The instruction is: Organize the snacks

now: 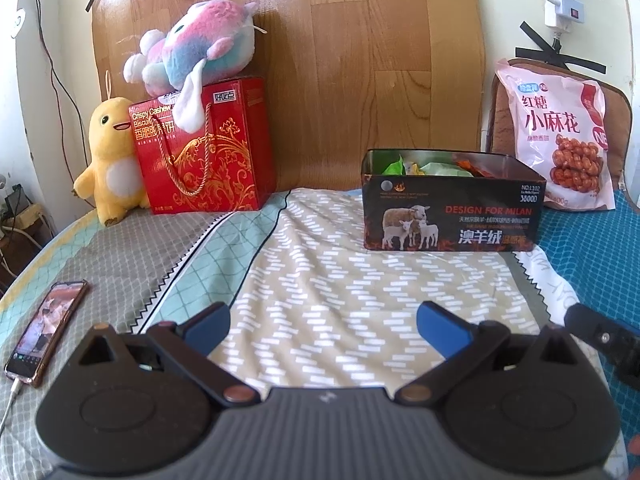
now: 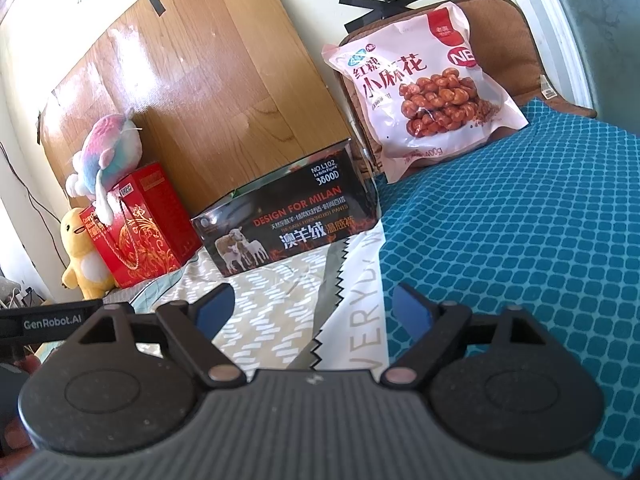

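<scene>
From my left wrist camera, the left gripper (image 1: 323, 320) hangs over the patterned bedspread (image 1: 320, 264) with its blue-padded jaws spread wide and nothing between them. Ahead, the open black metal tin printed with sheep (image 1: 452, 208) holds loose snack packets (image 1: 436, 168); the pink bag of brown-sugar twists (image 1: 560, 136) leans behind its right end.

From my right wrist camera, the right gripper (image 2: 313, 308) is likewise spread apart and empty. The tin (image 2: 288, 224) sits ahead, the pink bag (image 2: 424, 84) propped on the brown cushion (image 2: 504, 28).
</scene>
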The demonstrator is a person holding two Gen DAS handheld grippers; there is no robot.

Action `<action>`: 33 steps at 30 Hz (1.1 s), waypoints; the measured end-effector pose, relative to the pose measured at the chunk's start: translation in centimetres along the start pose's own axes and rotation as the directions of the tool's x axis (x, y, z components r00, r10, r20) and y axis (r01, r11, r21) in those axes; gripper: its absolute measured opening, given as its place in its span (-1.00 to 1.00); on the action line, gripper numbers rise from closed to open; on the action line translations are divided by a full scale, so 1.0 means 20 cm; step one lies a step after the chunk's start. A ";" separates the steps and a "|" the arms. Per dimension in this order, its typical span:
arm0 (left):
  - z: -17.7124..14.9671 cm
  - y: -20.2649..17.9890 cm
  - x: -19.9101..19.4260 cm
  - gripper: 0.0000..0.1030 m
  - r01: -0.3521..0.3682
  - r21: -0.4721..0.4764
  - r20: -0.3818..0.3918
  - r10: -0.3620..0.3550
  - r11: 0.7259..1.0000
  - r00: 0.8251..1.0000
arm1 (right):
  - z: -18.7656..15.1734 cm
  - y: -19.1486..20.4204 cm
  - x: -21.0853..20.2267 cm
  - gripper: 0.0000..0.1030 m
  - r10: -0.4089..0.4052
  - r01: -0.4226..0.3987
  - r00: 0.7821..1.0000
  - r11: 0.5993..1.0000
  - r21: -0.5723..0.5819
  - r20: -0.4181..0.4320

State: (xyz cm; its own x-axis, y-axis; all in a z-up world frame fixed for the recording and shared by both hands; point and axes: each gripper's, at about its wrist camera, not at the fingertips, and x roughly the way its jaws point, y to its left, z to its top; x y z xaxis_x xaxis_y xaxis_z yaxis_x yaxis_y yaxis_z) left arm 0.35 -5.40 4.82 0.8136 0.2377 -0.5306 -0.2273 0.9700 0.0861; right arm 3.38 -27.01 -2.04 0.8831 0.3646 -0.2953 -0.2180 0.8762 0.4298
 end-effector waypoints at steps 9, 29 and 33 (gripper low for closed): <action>-0.02 0.00 0.02 1.00 0.002 0.000 -0.034 -0.002 1.000 0.999 | 0.00 0.00 -0.01 0.73 0.002 -0.002 1.000 1.000 0.002 0.010; -0.04 -0.02 0.04 1.00 -0.066 0.039 -0.030 0.067 0.997 0.997 | 0.00 0.00 -0.02 0.76 0.007 -0.007 1.000 1.000 0.009 0.027; -0.04 -0.02 0.04 1.00 -0.067 0.044 -0.032 0.069 0.997 0.997 | 0.00 0.00 -0.02 0.76 0.007 -0.007 1.000 1.000 0.009 0.027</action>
State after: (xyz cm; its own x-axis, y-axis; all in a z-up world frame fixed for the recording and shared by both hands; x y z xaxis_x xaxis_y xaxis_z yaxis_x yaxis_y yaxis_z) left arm 0.67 -5.69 3.65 0.7783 0.3019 -0.5506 -0.2573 0.9532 0.1588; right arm 2.95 -27.15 -1.90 0.8925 0.3617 -0.2695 -0.2205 0.8710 0.4391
